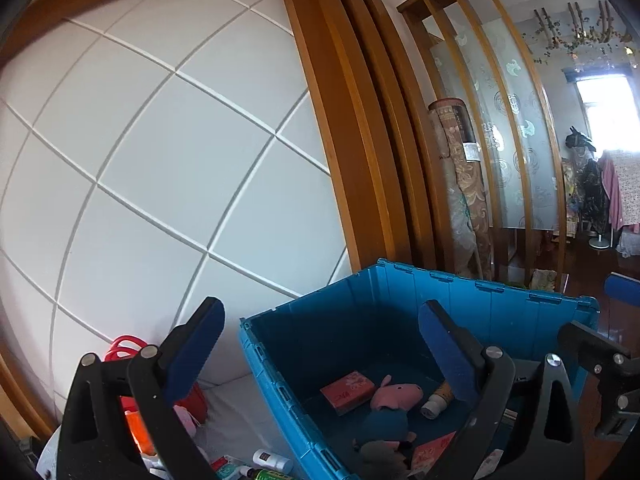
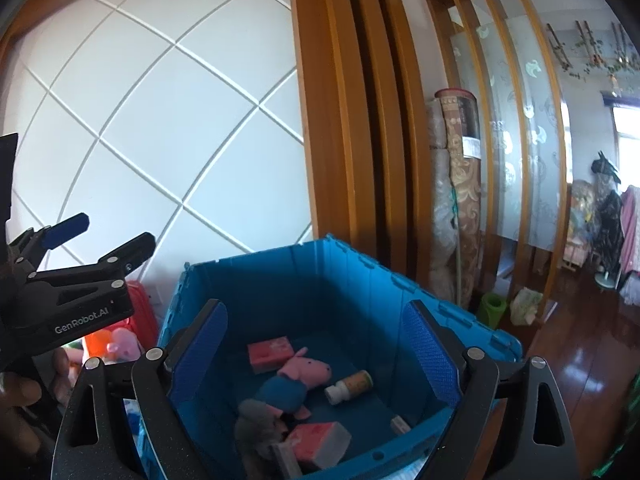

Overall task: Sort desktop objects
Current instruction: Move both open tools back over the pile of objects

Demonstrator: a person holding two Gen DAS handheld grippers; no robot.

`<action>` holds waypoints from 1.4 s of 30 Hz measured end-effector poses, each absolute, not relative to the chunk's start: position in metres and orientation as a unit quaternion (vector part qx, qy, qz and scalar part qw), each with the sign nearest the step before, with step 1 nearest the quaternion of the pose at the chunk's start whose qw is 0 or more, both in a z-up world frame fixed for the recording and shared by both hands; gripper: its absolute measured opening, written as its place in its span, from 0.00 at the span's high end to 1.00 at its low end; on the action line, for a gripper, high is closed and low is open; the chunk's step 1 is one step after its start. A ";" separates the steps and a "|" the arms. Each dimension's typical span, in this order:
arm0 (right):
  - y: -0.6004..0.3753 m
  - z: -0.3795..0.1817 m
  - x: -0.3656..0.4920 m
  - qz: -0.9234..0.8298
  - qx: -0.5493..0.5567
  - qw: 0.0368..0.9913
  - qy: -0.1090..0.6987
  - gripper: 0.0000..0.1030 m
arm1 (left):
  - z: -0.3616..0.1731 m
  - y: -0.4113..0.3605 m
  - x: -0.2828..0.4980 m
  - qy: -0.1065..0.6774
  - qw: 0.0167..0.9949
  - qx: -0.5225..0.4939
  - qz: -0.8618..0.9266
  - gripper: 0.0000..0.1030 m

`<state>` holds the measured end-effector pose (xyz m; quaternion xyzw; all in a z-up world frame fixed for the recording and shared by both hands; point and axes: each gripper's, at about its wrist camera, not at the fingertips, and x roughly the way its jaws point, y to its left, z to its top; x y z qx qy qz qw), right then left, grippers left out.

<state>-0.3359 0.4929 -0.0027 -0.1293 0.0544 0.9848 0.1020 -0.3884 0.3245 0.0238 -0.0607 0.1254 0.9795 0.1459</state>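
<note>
Both hand-held grippers, left & right, hung wide open w/ nothing held over my blue bin; pig plush, bottle & pink packs already inside. Risk: clipping the rim or each other when reaching for leftovers on the bench.

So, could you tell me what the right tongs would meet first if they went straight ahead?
Probably the far inner wall of the blue crate; the open right tongs point over the pig plush, though depth is unclear.
</note>
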 end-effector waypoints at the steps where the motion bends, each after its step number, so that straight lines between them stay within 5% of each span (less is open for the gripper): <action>1: 0.490 -0.003 -0.332 0.985 -0.127 0.102 0.056 0.12 | 0.022 0.320 -0.383 0.126 0.143 -0.059 0.980 0.04; 20: 0.341 -0.020 -0.249 0.984 -0.143 0.093 0.056 0.08 | -0.027 0.158 -0.280 0.128 0.146 -0.093 0.977 0.04; 42: 0.198 -0.098 -0.267 0.969 -0.241 -0.057 0.025 0.05 | -0.159 -0.020 -0.220 0.087 -0.009 -0.222 0.971 0.04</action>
